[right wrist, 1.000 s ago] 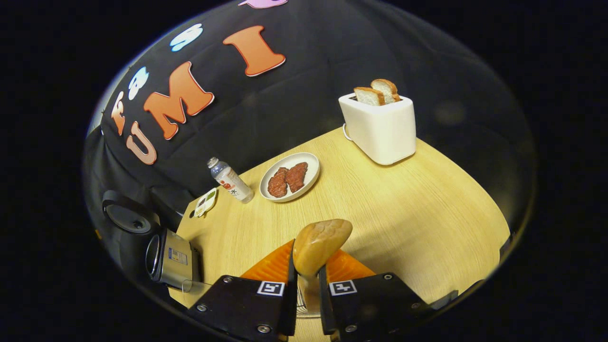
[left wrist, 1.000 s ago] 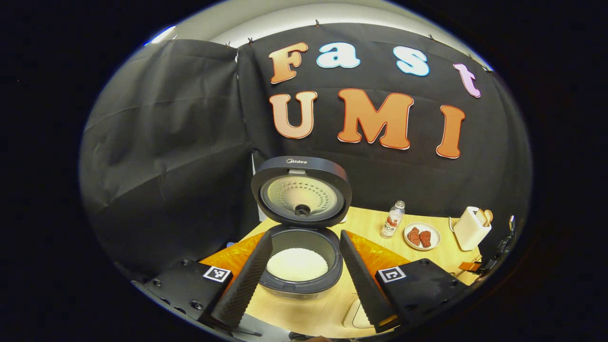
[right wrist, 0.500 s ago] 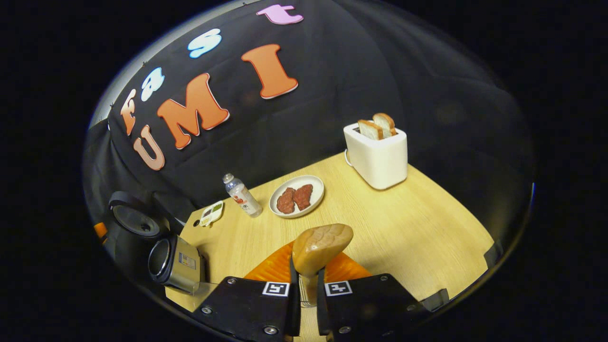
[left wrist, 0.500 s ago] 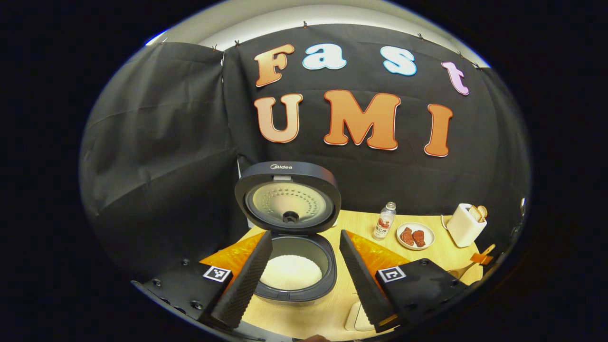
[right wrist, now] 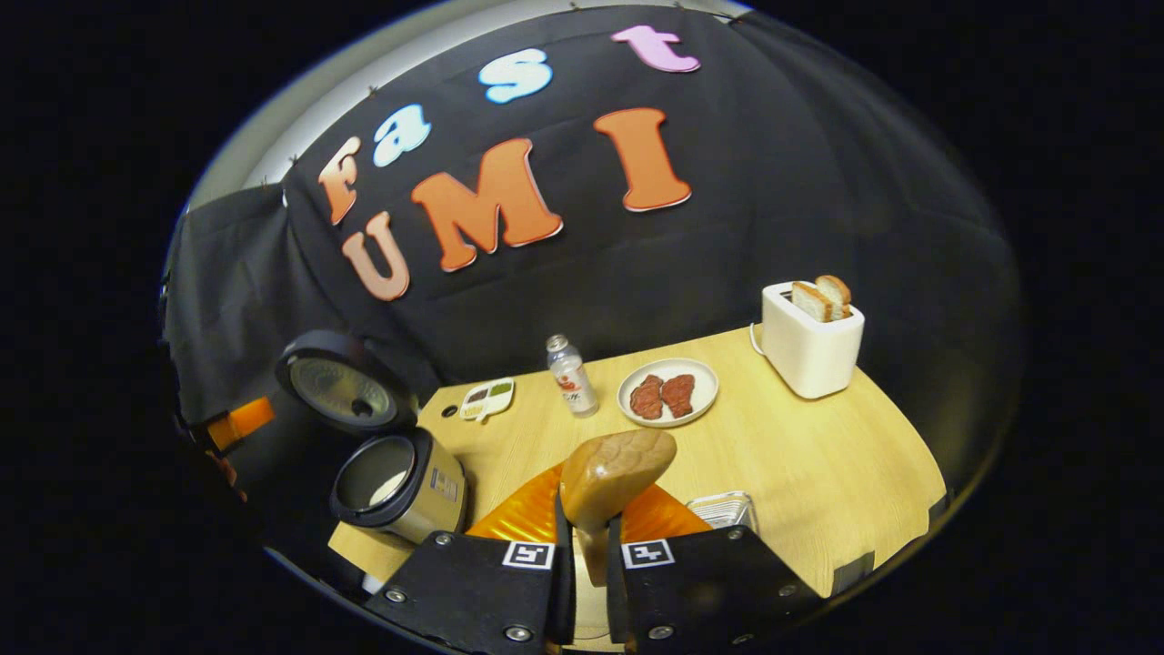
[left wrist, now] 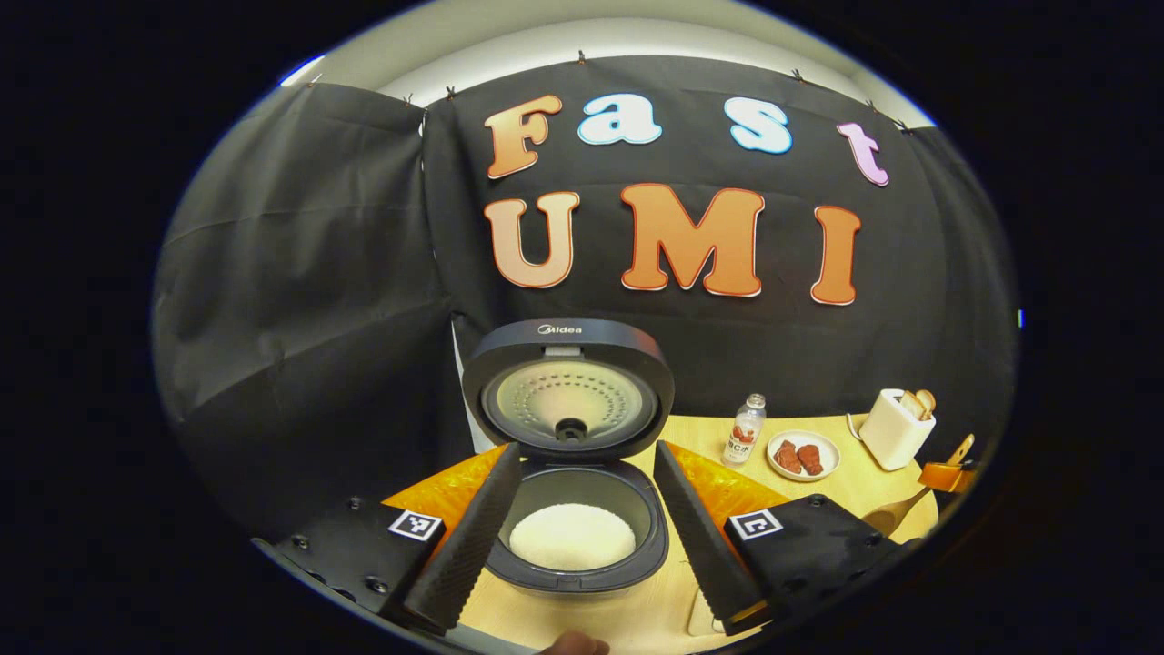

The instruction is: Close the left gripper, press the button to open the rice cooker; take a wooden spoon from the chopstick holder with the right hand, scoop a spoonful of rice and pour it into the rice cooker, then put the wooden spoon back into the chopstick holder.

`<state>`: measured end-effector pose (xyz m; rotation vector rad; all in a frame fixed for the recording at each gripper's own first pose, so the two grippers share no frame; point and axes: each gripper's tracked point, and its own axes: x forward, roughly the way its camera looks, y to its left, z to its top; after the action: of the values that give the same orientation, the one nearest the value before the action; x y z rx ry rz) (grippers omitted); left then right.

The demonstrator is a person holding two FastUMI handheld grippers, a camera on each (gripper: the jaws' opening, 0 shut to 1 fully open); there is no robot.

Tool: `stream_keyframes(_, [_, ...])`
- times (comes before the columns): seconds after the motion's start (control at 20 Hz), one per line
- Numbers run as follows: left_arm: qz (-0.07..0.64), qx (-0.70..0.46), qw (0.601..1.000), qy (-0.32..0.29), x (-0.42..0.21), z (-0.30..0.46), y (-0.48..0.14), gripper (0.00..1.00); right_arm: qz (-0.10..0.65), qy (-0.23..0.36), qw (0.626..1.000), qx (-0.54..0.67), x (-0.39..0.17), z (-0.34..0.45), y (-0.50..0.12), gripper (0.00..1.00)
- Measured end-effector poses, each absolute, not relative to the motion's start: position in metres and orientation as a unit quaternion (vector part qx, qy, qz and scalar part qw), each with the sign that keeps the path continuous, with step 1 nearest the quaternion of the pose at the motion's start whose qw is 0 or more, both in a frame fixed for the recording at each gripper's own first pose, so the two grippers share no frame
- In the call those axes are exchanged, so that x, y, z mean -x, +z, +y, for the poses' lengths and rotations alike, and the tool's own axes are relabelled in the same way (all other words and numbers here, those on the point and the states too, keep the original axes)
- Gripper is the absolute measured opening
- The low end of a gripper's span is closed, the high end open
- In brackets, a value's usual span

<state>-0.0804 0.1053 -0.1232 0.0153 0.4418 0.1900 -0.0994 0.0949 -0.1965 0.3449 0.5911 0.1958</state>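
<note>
I see black cloth (left wrist: 300, 300) hung as the booth's wall on two sides, creased, meeting at a corner seam and clipped along its top edge. Above it a pale wall or ceiling (left wrist: 546, 32) shows, lit brightly. Below, a light wood-grain table (right wrist: 818, 464) runs up to the cloth.

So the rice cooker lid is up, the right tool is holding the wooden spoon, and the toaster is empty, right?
Almost. The toaster is not empty: two slices of bread stick up from its slots, as the right gripper view shows. The rest holds: the rice cooker lid is up, and the right tool is holding the wooden spoon.
</note>
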Motion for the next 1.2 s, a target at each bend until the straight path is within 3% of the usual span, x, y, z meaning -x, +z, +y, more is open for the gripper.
stream_keyframes(0.2, [0.229, -0.012, 0.969, 0.088, 0.087, 0.122, -0.131, 0.96, 0.308, 0.098, 0.941, -0.103, 0.11, 0.128, -0.233, 0.13])
stream_keyframes(0.5, [0.24, -0.032, 0.966, 0.085, 0.094, 0.139, -0.139, 0.99, 0.324, 0.088, 0.942, 0.026, 0.112, 0.152, -0.286, 0.13])
stream_keyframes(0.75, [0.239, -0.03, 0.967, 0.089, 0.093, 0.148, -0.141, 0.99, 0.297, 0.097, 0.943, 0.115, 0.108, 0.167, -0.3, 0.13])
stream_keyframes(1.15, [0.246, -0.03, 0.964, 0.092, 0.085, 0.156, -0.147, 0.99, 0.25, 0.089, 0.957, 0.115, 0.111, 0.181, -0.302, 0.13])
stream_keyframes(1.2, [0.247, -0.029, 0.964, 0.093, 0.084, 0.156, -0.15, 0.99, 0.252, 0.085, 0.958, 0.107, 0.112, 0.182, -0.304, 0.09])
